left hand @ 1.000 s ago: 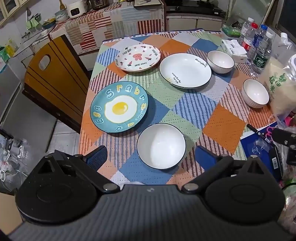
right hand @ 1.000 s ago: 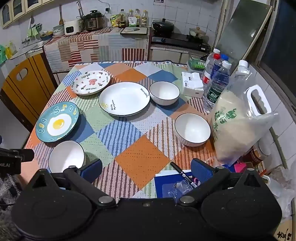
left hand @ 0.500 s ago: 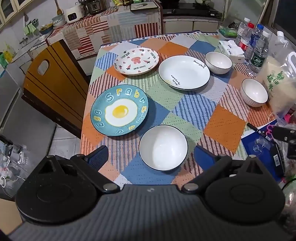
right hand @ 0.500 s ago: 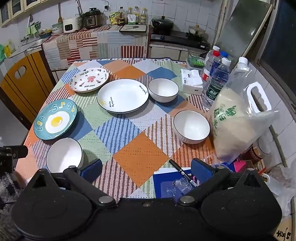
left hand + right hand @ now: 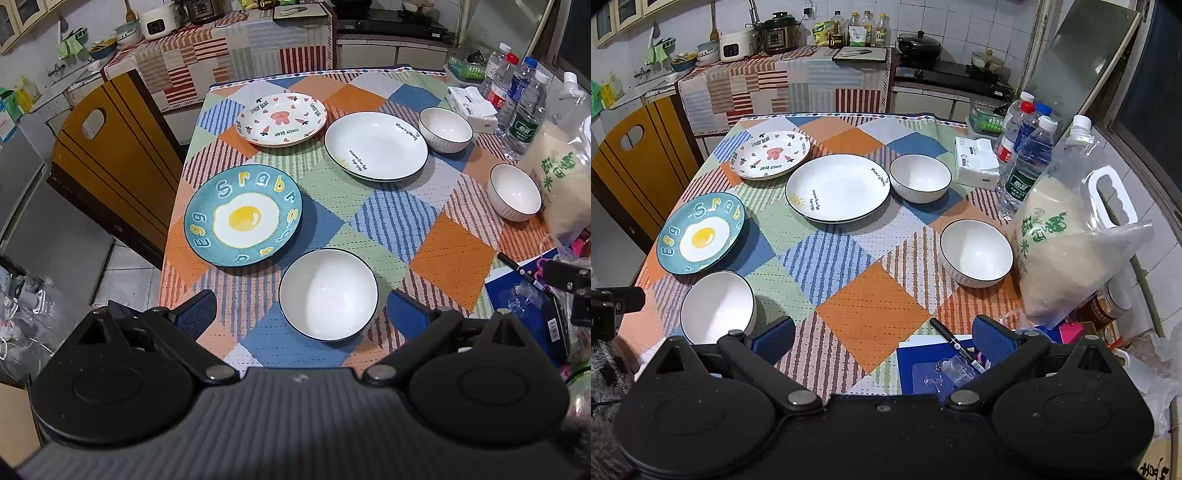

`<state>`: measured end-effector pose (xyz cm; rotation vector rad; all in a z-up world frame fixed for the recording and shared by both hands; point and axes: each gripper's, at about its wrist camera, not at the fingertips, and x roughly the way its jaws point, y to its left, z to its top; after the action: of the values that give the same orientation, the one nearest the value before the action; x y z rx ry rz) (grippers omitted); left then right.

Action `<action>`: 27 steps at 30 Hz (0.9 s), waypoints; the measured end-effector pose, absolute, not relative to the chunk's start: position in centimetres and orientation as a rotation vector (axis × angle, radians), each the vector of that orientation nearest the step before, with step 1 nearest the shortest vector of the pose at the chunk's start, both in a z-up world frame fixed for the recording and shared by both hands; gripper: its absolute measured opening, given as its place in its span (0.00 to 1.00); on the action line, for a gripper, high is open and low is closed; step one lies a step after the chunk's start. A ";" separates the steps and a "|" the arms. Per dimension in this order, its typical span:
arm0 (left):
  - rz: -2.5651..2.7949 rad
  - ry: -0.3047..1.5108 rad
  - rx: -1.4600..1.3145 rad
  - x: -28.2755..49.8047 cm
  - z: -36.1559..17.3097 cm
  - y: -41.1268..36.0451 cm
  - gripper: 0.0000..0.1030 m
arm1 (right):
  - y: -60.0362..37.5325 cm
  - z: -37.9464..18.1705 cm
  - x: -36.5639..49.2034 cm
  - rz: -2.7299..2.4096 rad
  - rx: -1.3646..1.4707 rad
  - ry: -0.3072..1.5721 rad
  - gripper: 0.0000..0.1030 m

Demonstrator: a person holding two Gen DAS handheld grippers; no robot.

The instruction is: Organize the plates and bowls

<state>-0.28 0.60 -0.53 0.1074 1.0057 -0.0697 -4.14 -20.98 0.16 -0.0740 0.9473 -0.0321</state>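
On the patchwork tablecloth lie a blue egg plate [image 5: 243, 220] [image 5: 701, 233], a pink rabbit plate [image 5: 281, 119] [image 5: 770, 154] and a white plate [image 5: 376, 145] [image 5: 837, 187]. Three white bowls stand apart: near left [image 5: 328, 294] [image 5: 717, 307], far [image 5: 445, 130] [image 5: 919, 178] and right [image 5: 514, 192] [image 5: 976, 252]. My left gripper [image 5: 301, 314] is open and empty, above the table's near edge with the near bowl between its fingers' line of sight. My right gripper [image 5: 882, 338] is open and empty over the near edge.
A rice bag [image 5: 1067, 243], water bottles [image 5: 1027, 162] and a tissue box [image 5: 975, 162] stand along the right side. A black marker [image 5: 955, 345] lies on a blue folder [image 5: 923, 365] at the near right. A wooden chair [image 5: 107, 155] stands at the table's left.
Both grippers have drawn back and up a little, so the table shows slightly farther and lower in both views. Nothing on the table has moved.
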 end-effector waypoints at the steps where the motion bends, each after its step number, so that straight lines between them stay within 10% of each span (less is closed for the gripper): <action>1: -0.068 1.008 0.104 -0.3 -0.6 0.6 0.97 | -21.0 0.2 -4.1 -0.032 -0.074 0.948 1.00; 27: -0.066 1.014 0.074 -0.7 -0.8 0.4 0.97 | -21.5 -0.3 -4.0 -0.051 -0.069 0.954 1.00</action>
<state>-0.70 0.44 -0.84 0.0737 1.0141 -0.0656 -3.99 -21.51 -0.30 -0.0688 0.9538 -0.0506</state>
